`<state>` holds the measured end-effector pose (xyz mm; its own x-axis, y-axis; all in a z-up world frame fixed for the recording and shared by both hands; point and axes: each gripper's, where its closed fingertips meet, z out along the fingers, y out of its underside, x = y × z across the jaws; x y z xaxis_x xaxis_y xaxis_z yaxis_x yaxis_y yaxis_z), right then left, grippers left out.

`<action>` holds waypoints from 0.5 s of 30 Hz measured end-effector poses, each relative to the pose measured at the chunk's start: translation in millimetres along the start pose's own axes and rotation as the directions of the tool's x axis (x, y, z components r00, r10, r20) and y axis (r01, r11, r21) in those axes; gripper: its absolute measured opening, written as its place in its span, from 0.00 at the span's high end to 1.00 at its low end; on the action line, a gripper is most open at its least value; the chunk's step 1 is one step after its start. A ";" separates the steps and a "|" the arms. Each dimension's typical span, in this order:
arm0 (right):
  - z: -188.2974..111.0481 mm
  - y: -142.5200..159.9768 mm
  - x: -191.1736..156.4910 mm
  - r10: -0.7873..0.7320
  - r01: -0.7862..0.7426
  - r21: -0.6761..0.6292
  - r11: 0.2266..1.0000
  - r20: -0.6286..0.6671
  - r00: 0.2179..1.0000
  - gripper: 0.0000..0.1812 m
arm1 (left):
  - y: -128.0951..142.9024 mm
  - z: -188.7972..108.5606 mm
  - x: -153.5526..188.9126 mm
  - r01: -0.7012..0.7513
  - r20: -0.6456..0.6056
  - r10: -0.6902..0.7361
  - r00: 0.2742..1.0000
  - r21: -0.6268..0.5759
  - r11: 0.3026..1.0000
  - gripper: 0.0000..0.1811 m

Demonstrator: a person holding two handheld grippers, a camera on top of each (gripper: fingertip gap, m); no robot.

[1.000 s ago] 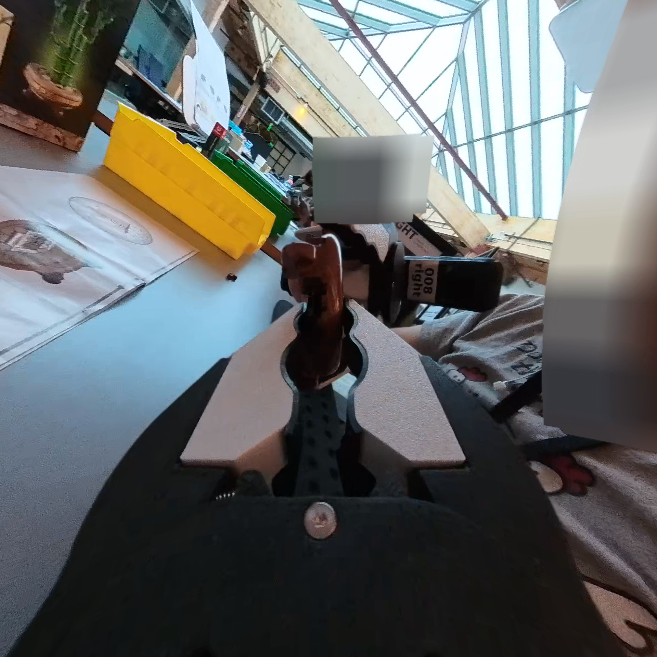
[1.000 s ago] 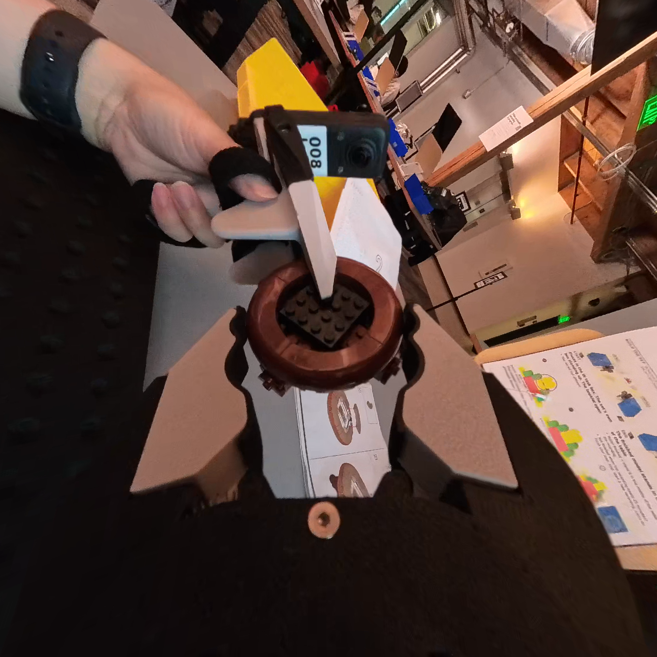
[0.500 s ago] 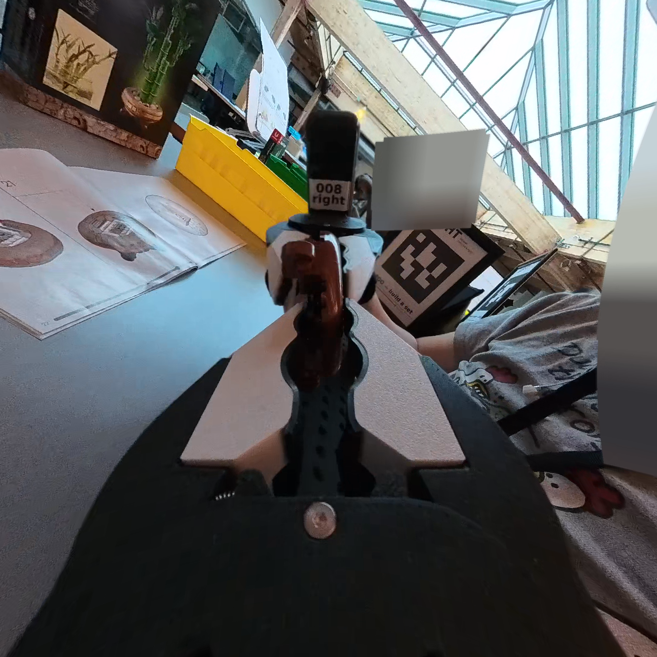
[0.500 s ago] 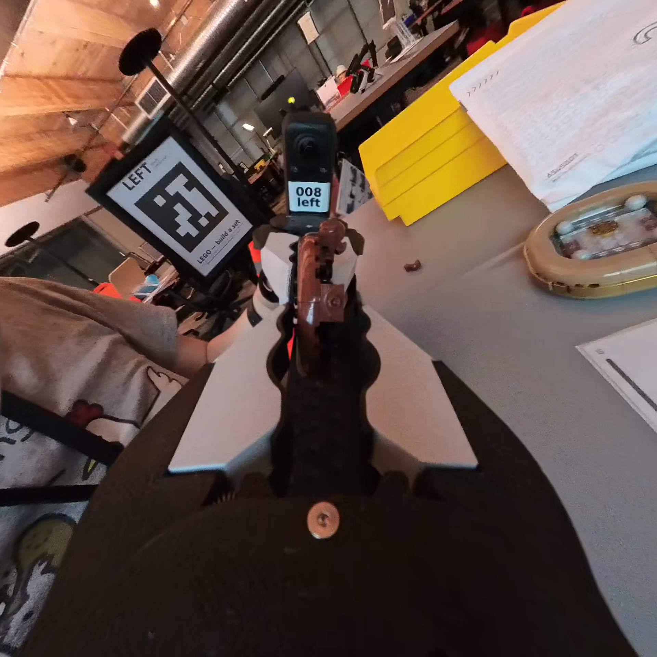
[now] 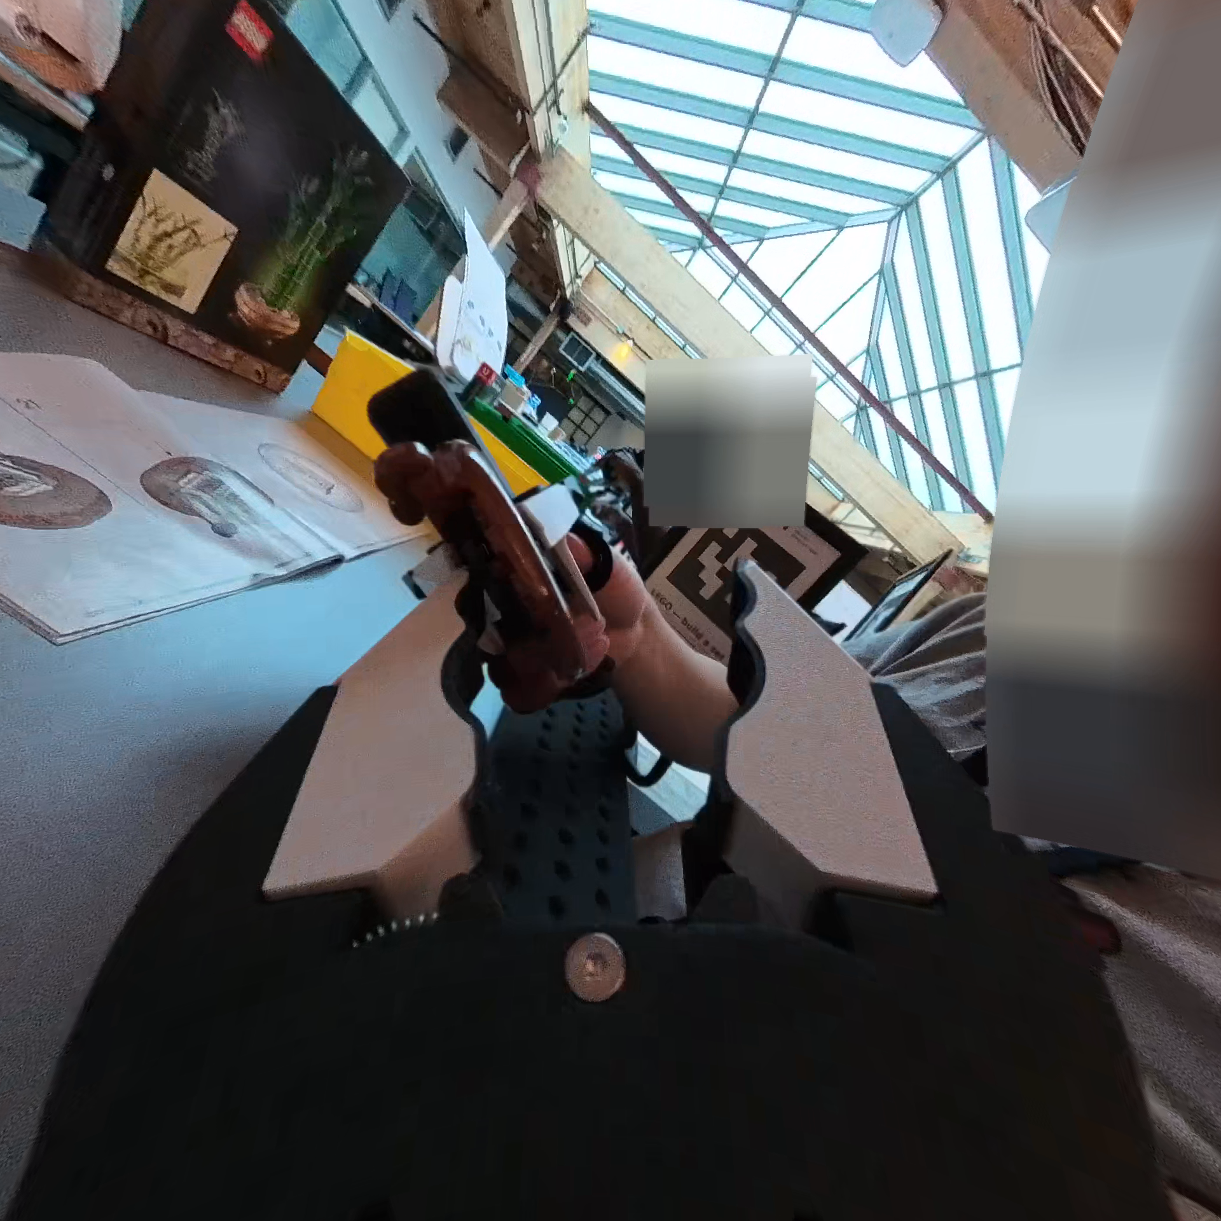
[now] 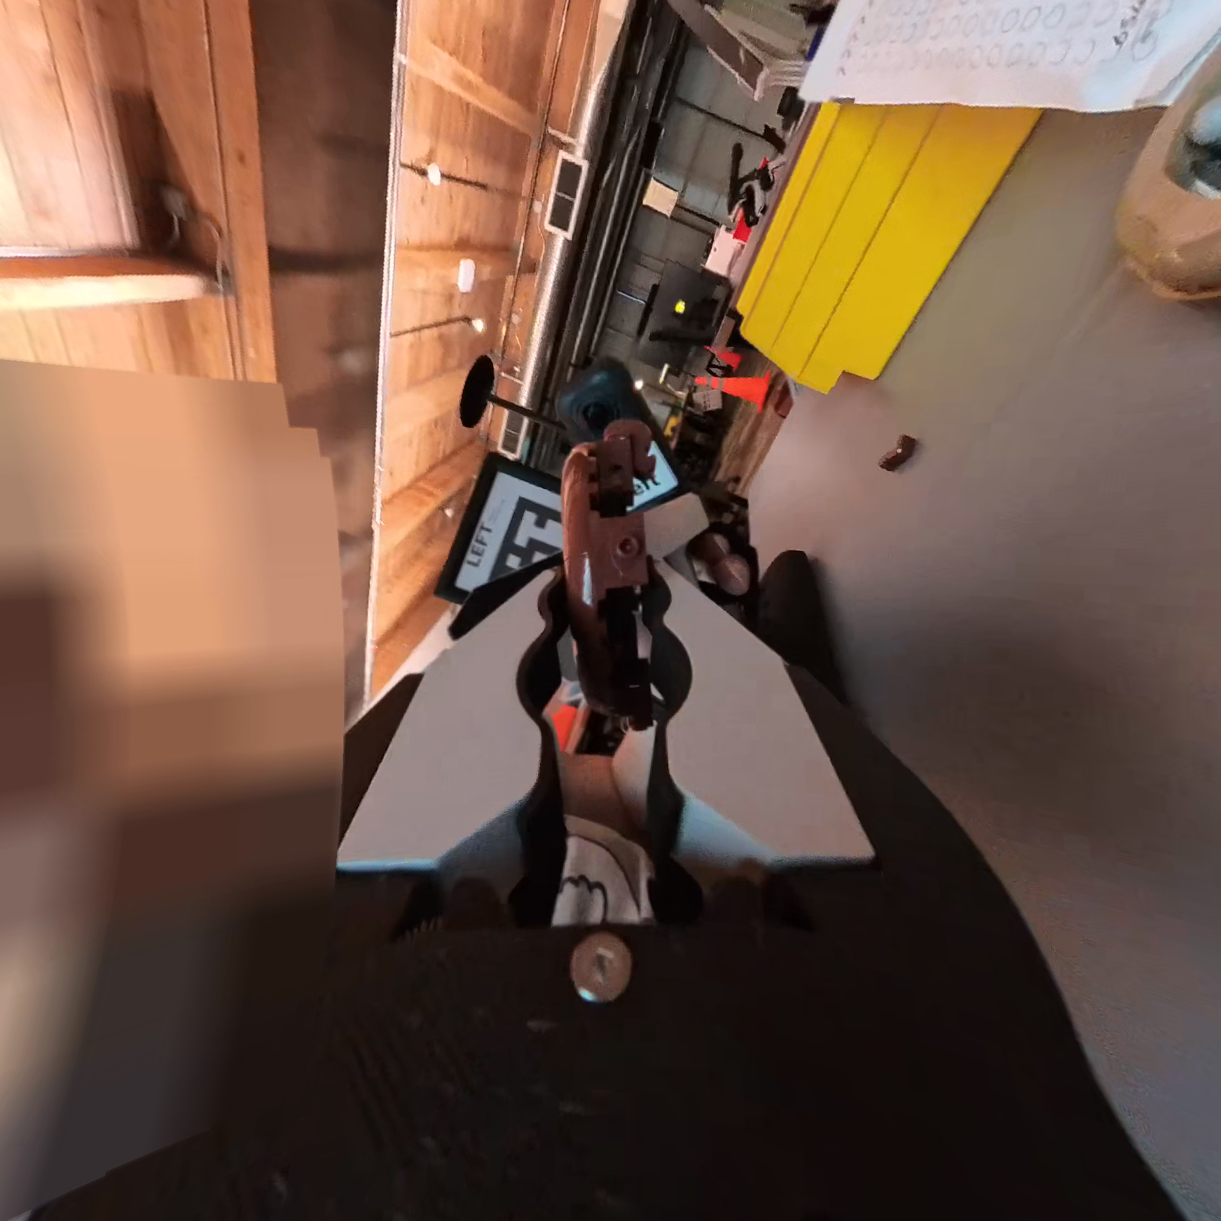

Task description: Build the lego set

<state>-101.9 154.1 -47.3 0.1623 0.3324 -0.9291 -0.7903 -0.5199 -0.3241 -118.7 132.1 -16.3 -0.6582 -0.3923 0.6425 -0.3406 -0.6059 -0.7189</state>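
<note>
The left gripper (image 5: 604,634) stands spread wide, the round reddish-brown lego ring assembly (image 5: 509,568) edge-on beside its left finger. The right gripper (image 6: 604,634) clamps that ring (image 6: 604,594). Beyond lie bare grey table (image 5: 165,727), an open instruction booklet (image 5: 165,515) and a yellow bin (image 6: 872,218).

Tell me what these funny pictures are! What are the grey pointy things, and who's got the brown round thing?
There is no robot here. A person holds a hand-held gripper in each hand, like big tongs. Each has a camera looking along its two grey fingers. One picture comes from the left hand-held gripper, which is open. The other comes from the right hand-held gripper, which is squeezing a brown lego ring. On the grey table lie an open instruction booklet, a yellow bin and one loose brown piece.
</note>
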 end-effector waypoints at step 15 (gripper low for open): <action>-11.8 -17.4 11.3 -0.575 0.536 -0.210 0.818 -0.240 0.782 0.51 | 13.3 -19.6 -45.1 0.285 0.212 -0.268 0.940 -0.053 0.957 0.91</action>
<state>-79.3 157.7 -54.2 0.7231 0.3698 -0.5834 -0.4353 -0.4118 -0.8006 -106.8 155.3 -60.0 -0.3847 -0.3531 0.8528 -0.5491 -0.6551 -0.5189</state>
